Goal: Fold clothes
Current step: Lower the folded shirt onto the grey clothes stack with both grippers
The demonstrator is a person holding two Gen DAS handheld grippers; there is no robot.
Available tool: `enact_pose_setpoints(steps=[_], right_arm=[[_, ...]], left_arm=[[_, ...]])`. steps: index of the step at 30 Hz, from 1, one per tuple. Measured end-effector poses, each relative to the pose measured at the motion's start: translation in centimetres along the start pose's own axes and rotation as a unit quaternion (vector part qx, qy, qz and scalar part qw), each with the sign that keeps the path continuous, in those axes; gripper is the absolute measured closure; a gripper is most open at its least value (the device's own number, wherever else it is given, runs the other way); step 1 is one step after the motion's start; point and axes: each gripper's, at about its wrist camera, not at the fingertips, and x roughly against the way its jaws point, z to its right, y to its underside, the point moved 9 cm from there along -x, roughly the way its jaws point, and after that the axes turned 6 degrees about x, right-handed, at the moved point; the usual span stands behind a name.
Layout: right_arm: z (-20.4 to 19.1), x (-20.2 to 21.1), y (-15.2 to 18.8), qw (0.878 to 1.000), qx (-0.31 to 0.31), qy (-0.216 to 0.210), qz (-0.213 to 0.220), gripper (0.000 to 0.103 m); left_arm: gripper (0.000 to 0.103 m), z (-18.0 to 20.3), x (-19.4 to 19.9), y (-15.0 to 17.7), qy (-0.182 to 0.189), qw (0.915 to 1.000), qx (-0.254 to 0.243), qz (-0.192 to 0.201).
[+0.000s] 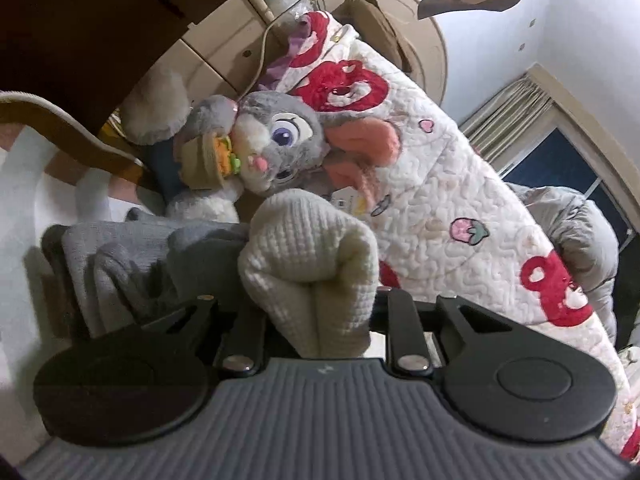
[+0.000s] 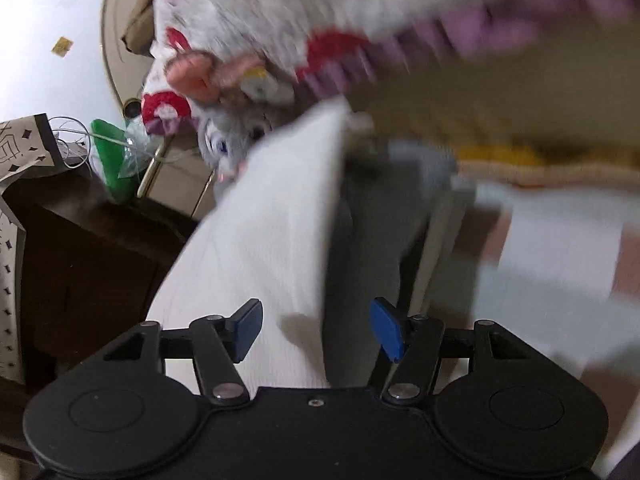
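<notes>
Left gripper [image 1: 316,312] is pinching bunched cream waffle-knit garment [image 1: 308,248] just below grey plush bunny [image 1: 276,140], w/ right gripper [image 2: 316,330] gaping wide, gripping nothing.

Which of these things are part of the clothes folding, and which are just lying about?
Part of the job:
cream knit garment, pinched in the left gripper
grey garment
right gripper, open

Lying about:
plush rabbit
strawberry quilt
green bag

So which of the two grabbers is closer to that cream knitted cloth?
Left. The left gripper has its jaws shut on the cream knitted cloth. The right gripper has open jaws over white and grey fabric; that cloth is not visible there.
</notes>
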Motion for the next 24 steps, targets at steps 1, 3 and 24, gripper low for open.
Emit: enact_pose_setpoints(steps=[1, 3, 24], right_arm=[[0.0, -0.5, 0.5, 1.0, -0.006, -0.003, -0.001, 0.037], [0.1, -1.5, 1.6, 1.0, -0.017, -0.008, -0.004, 0.037], [-2.7, -4.9, 1.2, 0.995, 0.014, -0.093, -0.011, 0.075]], left_arm=[[0.082, -0.1, 0.1, 0.0, -0.001, 1.0, 0.001, 0.0], [0.082, -0.4, 0.2, -0.1, -0.003, 1.0, 0.006, 0.001], [0.089, -2.4, 0.1, -0.8, -0.012, 0.9994, -0.001, -0.031]])
